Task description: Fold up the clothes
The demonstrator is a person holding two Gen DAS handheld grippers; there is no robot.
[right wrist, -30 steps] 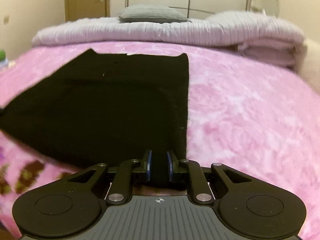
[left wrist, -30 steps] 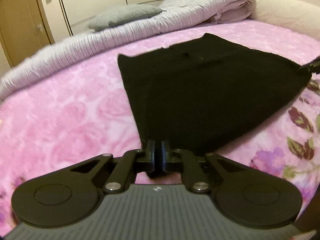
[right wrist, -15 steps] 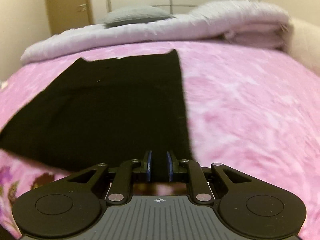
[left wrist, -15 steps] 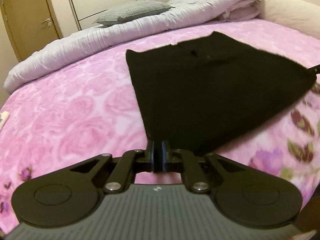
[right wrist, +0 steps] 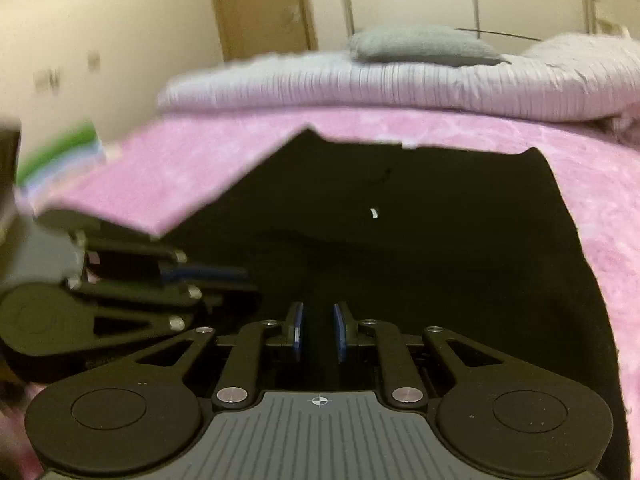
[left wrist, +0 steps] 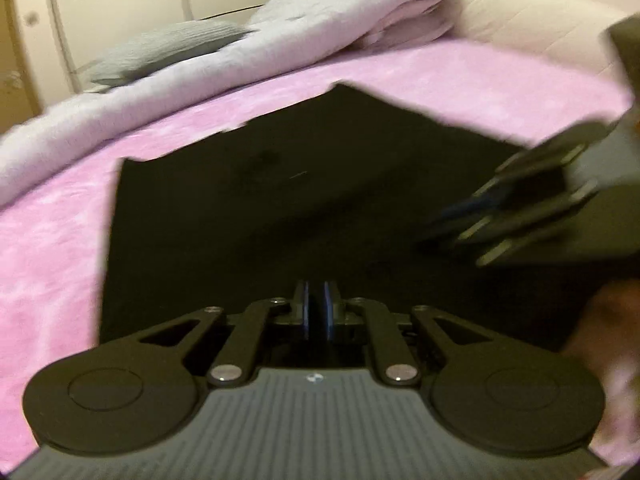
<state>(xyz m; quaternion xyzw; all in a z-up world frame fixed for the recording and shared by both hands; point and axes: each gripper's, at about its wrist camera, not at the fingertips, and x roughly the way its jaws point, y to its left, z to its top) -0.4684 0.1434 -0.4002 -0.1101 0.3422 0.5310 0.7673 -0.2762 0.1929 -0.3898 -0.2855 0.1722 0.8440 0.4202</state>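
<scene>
Pink floral bedspread carries a black garment spread across the bed's middle. Left tool is clamped on its near edge; right tool likewise grips black fabric, close alongside.

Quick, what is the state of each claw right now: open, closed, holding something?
Left claw: closed on the black garment.
Right claw: closed on the same black garment, with dark cloth between its blue pads.

black garment, seemingly mottled pink bedspread
</scene>
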